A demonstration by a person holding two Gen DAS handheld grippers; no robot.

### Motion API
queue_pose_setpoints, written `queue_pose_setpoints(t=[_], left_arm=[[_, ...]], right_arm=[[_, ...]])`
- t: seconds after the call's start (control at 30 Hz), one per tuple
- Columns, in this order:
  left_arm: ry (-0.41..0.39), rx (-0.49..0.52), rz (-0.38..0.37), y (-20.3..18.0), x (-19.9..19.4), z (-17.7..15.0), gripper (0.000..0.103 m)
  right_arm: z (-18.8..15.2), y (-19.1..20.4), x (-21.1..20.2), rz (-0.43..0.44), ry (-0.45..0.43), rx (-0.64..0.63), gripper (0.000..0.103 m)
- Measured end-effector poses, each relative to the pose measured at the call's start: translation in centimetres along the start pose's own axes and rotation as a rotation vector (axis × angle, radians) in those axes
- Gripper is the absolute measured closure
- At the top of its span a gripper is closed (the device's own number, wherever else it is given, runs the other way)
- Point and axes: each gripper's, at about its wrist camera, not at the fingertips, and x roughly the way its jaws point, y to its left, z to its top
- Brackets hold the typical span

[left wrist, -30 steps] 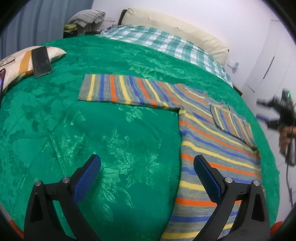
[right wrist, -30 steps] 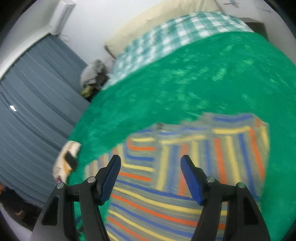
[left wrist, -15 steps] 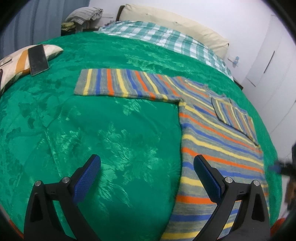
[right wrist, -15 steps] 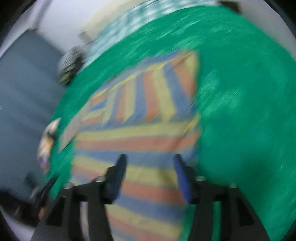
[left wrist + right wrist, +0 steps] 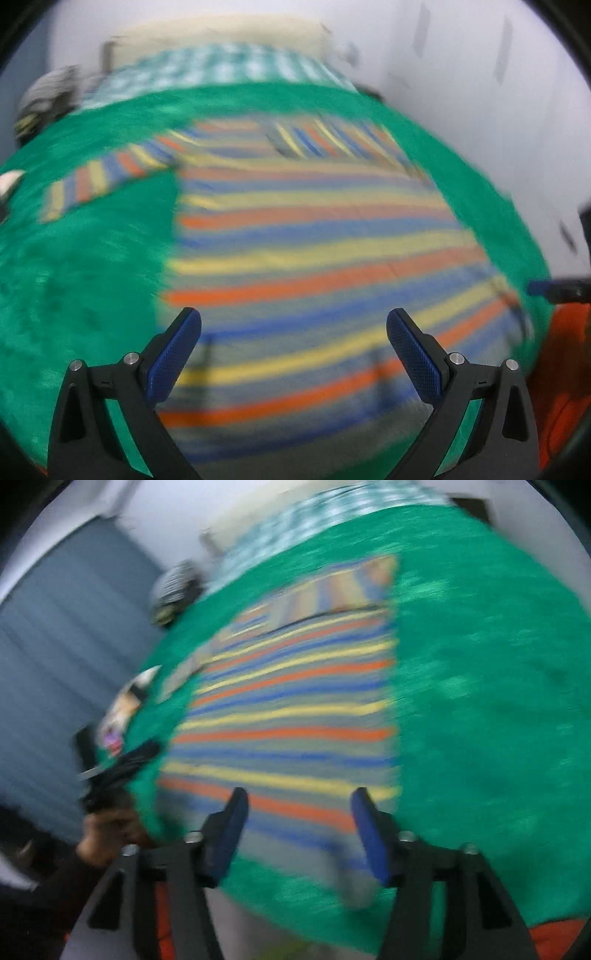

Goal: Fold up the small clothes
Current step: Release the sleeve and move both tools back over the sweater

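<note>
I see no container here, only the bed with its green bedspread [image 5: 92,258] and the striped shirt [image 5: 314,236] spread flat on it. Both views are smeared with blur, so fine detail escapes me.

The shirt lies with its body running toward me; one sleeve [image 5: 107,177] stretches out to the left in the left wrist view, and the other sleeve [image 5: 325,142] looks folded across the chest. At the head of the bed I make out a checked sheet [image 5: 221,70] and a pale pillow [image 5: 229,33].

My left gripper [image 5: 293,332] tilts downward above the lower part of the shirt. Its jaws stand wide, nothing between the blue pads [image 5: 173,354], and I cannot tell any contact with the cloth.

My right gripper [image 5: 299,819] also points down, above the hem end of the shirt near the bed's edge. Its jaws are closing, moderately apart, with only the cloth seen beyond them and nothing gripped.

In the right wrist view the person's left hand [image 5: 107,830] shows at the lower left, wrapped around the other gripper's handle, with a dark sleeve [image 5: 48,893] behind it.
</note>
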Motion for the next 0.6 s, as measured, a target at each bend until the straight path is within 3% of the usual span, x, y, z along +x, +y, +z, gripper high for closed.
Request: queue_pose_setpoints(t=[0.03, 0.07, 0.1, 0.13, 0.23, 0.33, 0.4, 0.47, 0.6], left_arm=[[0.061, 0.028, 0.009, -0.7, 1.1, -0.5, 0.002], [0.115, 0.054, 0.043, -1.3, 2.1, -1.3, 0.002], [0.120, 0.072, 0.072, -1.6, 2.2, -1.8, 0.002], [0.107, 0.077, 0.078, -1.8, 1.7, -2.1, 0.002], [0.131, 0.034, 0.068, -1.3, 0.4, -2.5, 0.002], [0.128, 0.002, 0.074, -0.9, -0.8, -3.0, 0.003], [0.105, -0.034, 0.060, -0.5, -1.5, -2.8, 0.003], [0.070, -0.122, 0.012, 0.3, -2.4, -2.5, 0.003], [0.054, -0.270, -0.048, 2.6, -2.8, -2.4, 0.003]], right_arm=[[-0.9, -0.1, 1.9, -0.020, 0.049, 0.012, 0.042], [-1.7, -0.7, 3.4, -0.083, 0.091, 0.032, 0.042], [-2.7, -1.5, 4.5, -0.175, 0.117, 0.042, 0.044], [-3.4, -1.5, 4.3, -0.204, 0.094, 0.021, 0.055], [-3.9, 0.0, 2.9, -0.279, 0.014, -0.045, 0.053], [-3.6, 2.8, 0.7, -0.309, -0.140, -0.173, 0.040], [-3.2, 4.4, 0.3, -0.318, -0.204, -0.220, 0.036], [-2.8, 4.9, -0.4, -0.294, -0.226, -0.229, 0.036], [-3.0, 5.3, 0.5, -0.255, -0.187, -0.227, 0.036]])
